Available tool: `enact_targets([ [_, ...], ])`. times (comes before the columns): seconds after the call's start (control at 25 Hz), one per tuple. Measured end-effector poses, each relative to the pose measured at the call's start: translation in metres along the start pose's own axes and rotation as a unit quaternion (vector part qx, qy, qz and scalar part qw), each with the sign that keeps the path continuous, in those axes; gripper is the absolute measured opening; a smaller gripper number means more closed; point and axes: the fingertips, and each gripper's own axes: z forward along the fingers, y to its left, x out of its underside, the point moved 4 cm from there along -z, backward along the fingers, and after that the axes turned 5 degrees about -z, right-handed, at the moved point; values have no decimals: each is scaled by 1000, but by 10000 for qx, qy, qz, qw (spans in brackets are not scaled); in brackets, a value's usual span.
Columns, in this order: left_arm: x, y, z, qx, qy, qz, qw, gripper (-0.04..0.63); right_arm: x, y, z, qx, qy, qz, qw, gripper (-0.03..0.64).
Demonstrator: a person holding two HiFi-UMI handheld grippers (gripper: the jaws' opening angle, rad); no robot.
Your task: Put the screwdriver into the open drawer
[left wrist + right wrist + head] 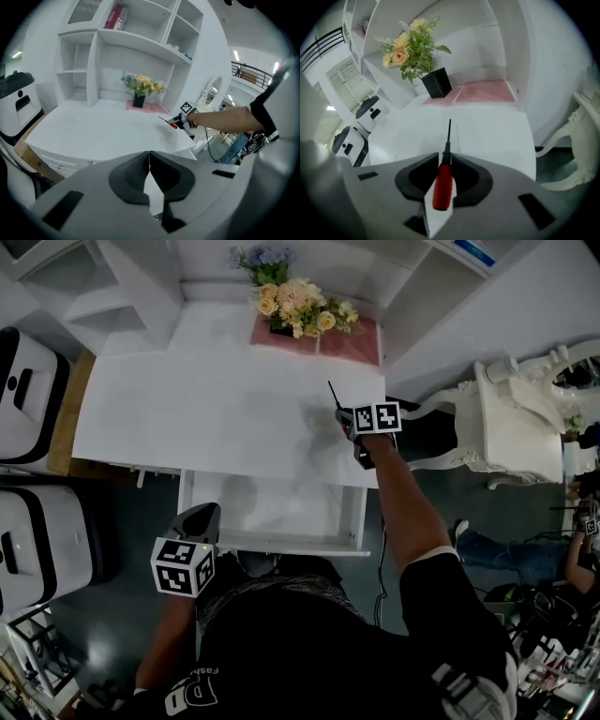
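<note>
A screwdriver (443,185) with a red handle and a thin black shaft sits between the jaws of my right gripper (446,157), which is shut on the handle. The shaft points forward over the white desk top (206,409). In the head view my right gripper (345,420) hovers above the desk's right part, with the screwdriver (333,395) sticking out of it. The open drawer (360,517) juts out under the desk's front edge, and its white inside is bare. My left gripper (202,514) hangs by the drawer's left front corner, shut with nothing in it (149,154).
A black pot of flowers (295,307) stands on a pink mat (347,341) at the back of the desk. White shelves rise behind. An ornate white chair (506,418) stands to the right, white machines (28,381) to the left.
</note>
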Motion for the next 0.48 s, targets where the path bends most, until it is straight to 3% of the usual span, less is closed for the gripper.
enact_targets([
  [0.48, 2, 12, -17, 426, 15, 346, 9985, 15, 36, 28, -38, 239, -264, 540, 9979, 92],
])
